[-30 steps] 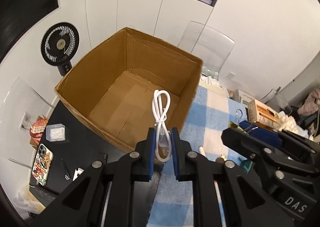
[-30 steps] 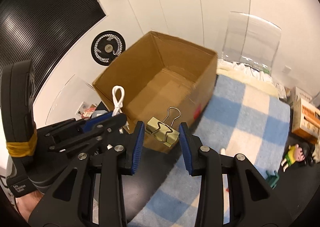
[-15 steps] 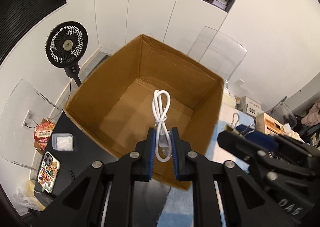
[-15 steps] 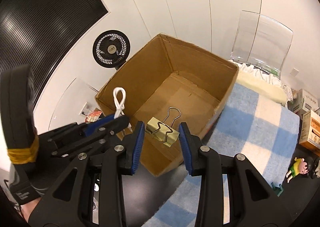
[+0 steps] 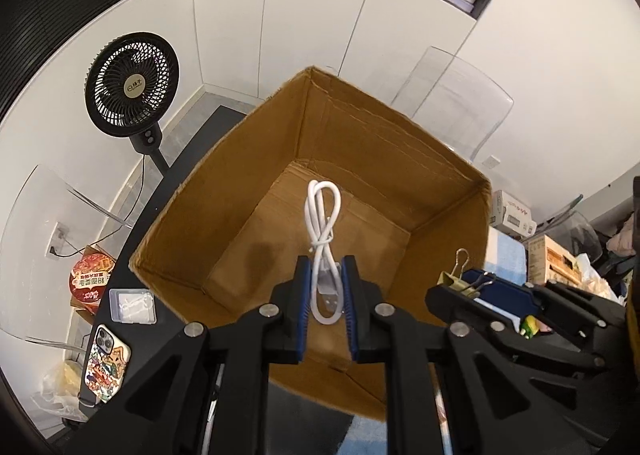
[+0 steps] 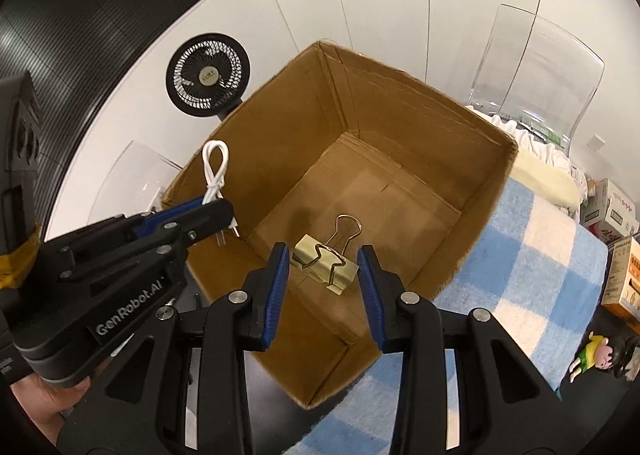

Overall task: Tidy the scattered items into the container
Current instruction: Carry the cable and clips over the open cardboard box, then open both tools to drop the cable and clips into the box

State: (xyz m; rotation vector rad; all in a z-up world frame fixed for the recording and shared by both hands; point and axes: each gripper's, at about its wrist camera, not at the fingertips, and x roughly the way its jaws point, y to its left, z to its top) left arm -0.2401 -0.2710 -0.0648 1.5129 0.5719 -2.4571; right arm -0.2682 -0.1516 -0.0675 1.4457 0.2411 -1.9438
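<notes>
A coiled white cable (image 5: 323, 231) is sitting clamped between the pads of the left gripper (image 5: 325, 309), hanging above the open cardboard box (image 5: 360, 143) on the near left side. Just to its right, the right gripper (image 6: 323, 287) is gripping a gold binder clip (image 6: 326, 259) over the box's near part, its jaws closed on the clip's ends. A blue checked cloth (image 6: 532, 255) is lying right of the box, and a black fan (image 5: 132, 83) is standing far left.

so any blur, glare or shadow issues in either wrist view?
Left wrist: sharp, heavy fisheye bending, black corners, soft shadow on the box floor behind the cable. Right wrist: equally sharp, same bending, a dim shadow patch on the floor beyond the clip, faint reflections on the clear chair.
</notes>
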